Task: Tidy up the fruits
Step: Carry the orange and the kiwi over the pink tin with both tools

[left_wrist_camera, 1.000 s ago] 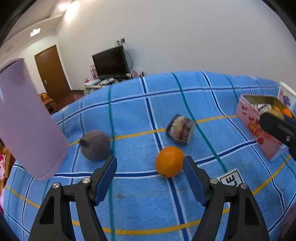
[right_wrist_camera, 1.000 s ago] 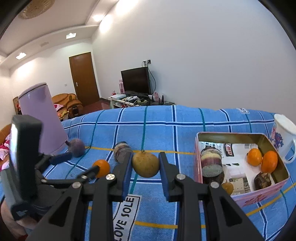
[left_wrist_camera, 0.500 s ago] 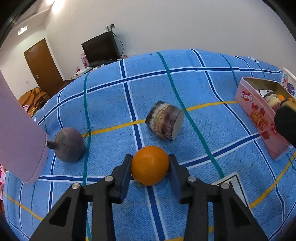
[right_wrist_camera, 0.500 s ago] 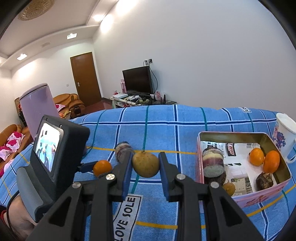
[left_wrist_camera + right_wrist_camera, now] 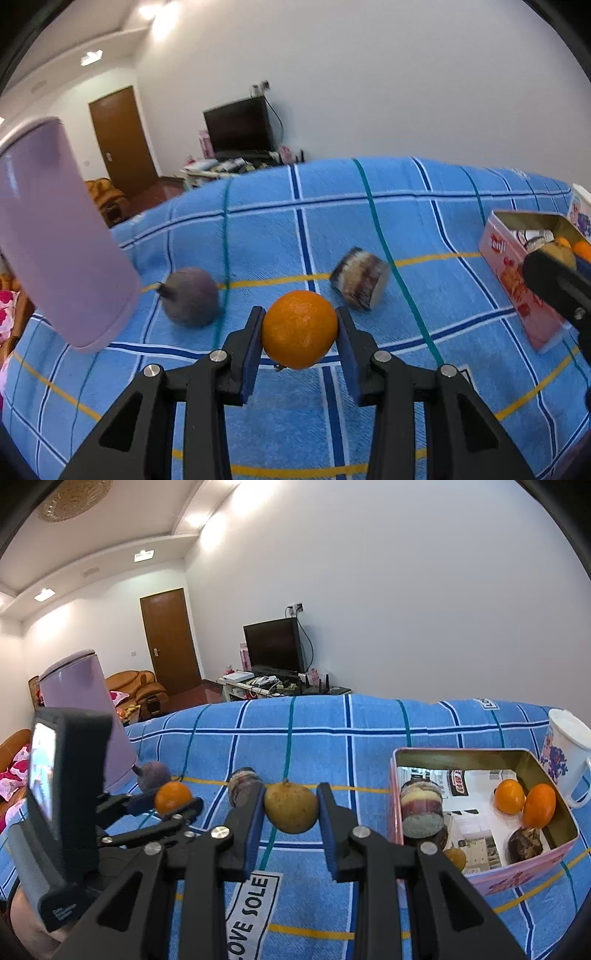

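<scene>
A blue checked cloth covered the counter; the left claw clamped an orange, and the right claw clamped a brownish fruit before a white-walled room.

I see a bright indoor room, lit by ceiling lights that blow out into glare on the white wall. Shadows are soft and faint. The left wrist view is motion-blurred, with the tablecloth and box smeared. The right wrist view is sharp. Both show heavy fisheye bending and dark corners.
</scene>
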Motion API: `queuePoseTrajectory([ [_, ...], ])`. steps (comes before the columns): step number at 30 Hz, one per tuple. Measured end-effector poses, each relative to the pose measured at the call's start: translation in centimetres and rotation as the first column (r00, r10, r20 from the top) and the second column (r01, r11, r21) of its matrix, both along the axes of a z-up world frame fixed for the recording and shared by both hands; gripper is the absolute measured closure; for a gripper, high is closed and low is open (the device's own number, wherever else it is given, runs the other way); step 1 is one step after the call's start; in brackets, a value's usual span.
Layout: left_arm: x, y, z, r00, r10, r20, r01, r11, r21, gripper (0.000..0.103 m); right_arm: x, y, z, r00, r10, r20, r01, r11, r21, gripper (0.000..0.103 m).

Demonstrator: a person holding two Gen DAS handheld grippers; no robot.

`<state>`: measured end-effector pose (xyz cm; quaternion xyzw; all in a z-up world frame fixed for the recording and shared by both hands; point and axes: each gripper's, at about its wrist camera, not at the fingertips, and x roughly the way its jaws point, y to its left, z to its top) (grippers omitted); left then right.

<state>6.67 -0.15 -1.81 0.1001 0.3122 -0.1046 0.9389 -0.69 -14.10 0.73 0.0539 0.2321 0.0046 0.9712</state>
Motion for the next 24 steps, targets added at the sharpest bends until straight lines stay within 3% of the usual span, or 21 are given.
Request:
queuePoseTrajectory([
  [12, -2.0, 1.0, 0.8, 0.995, 0.09, 0.04, -0.086, 0.993, -0.086, 0.063, -0.4, 0.0, 0.3, 0.999, -0.046, 0.009, 0.046, 0.998, -0.047, 0.072],
  [24, -3.2, 0.0, 1.0, 0.994, 0.099, 0.05, -0.094, 0.99, -0.1, 0.063, -0.9, -0.4, 0.9, 0.996, -0.08, 0.03, 0.082, 0.993, -0.084, 0.072],
])
